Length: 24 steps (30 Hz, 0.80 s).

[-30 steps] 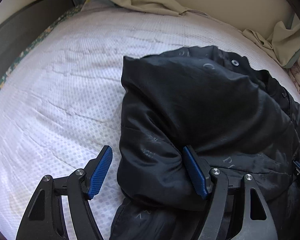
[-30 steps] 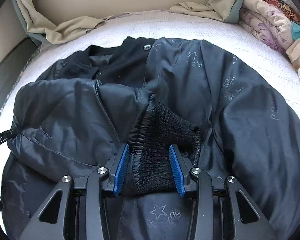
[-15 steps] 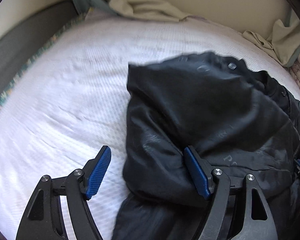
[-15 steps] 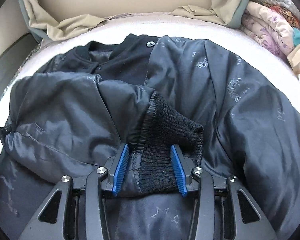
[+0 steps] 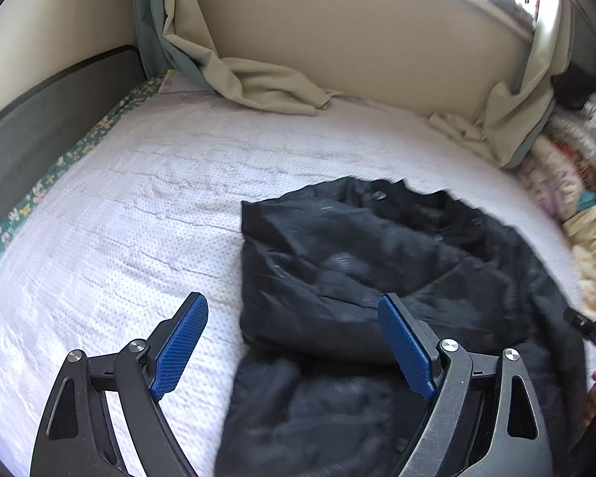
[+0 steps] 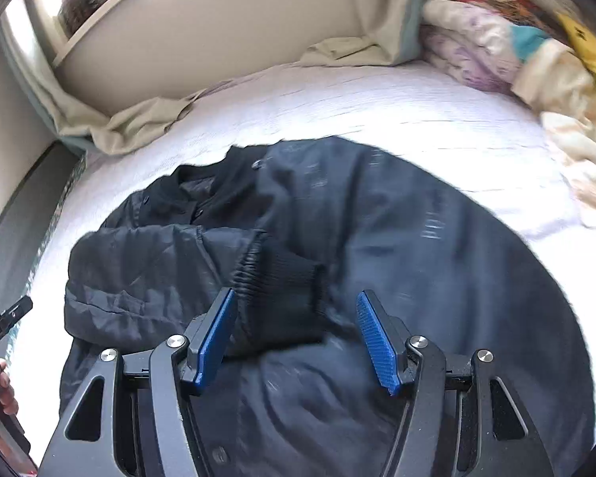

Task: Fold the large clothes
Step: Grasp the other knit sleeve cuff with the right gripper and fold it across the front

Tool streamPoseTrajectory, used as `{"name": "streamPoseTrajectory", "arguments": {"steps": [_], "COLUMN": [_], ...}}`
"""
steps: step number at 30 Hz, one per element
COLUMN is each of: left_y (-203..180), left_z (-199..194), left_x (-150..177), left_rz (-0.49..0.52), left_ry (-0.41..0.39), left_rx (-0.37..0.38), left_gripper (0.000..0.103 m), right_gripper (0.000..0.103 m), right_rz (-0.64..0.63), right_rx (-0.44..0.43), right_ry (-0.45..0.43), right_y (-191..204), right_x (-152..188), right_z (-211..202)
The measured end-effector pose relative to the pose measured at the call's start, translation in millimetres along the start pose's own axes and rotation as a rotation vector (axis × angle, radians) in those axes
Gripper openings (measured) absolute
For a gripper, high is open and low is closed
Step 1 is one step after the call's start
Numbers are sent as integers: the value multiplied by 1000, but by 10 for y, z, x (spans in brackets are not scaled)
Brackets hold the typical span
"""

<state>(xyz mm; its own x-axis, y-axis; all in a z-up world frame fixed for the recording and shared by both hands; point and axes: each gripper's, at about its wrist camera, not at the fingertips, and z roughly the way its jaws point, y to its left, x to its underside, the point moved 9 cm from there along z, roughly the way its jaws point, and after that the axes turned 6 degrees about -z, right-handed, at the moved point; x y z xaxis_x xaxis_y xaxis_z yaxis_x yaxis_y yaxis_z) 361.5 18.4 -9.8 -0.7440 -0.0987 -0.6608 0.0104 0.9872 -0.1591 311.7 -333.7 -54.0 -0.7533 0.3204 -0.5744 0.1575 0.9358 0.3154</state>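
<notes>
A black jacket (image 5: pixel 377 278) lies on the white bed (image 5: pixel 139 214), its left sleeve folded across the body. In the right wrist view the jacket (image 6: pixel 417 246) fills the middle, and the sleeve's knitted cuff (image 6: pixel 286 294) rests on the front. My left gripper (image 5: pixel 294 342) is open and empty above the jacket's left edge. My right gripper (image 6: pixel 298 334) is open, lifted above the cuff, with the cuff lying loose between the jaws.
Beige curtains (image 5: pixel 258 83) drape onto the bed at the back wall. A pile of folded quilts (image 6: pixel 516 55) sits at the right side. A dark bed frame (image 5: pixel 39 119) runs along the left edge.
The right gripper opened and let go of the cuff. Both grippers have pulled up and back from the jacket, so more of the bed and wall shows.
</notes>
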Motion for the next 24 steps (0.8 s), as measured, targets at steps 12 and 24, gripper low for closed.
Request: {"name": "streamPoseTrajectory", "arguments": {"steps": [12,24], "left_y": [-60,-220], "left_z": [-707,-482], "left_x": [267,476], "left_rz": [47,15], "left_ry": [-49,49], "left_rx": [78,143], "left_gripper": [102,102], "right_gripper": [72,74], "right_rz": [288,755], "right_rx": [99,130], "right_ry": [-75,105], "right_y": [-1344,-2444], "right_x": [455,2265], "right_z": [-1909,-2154]}}
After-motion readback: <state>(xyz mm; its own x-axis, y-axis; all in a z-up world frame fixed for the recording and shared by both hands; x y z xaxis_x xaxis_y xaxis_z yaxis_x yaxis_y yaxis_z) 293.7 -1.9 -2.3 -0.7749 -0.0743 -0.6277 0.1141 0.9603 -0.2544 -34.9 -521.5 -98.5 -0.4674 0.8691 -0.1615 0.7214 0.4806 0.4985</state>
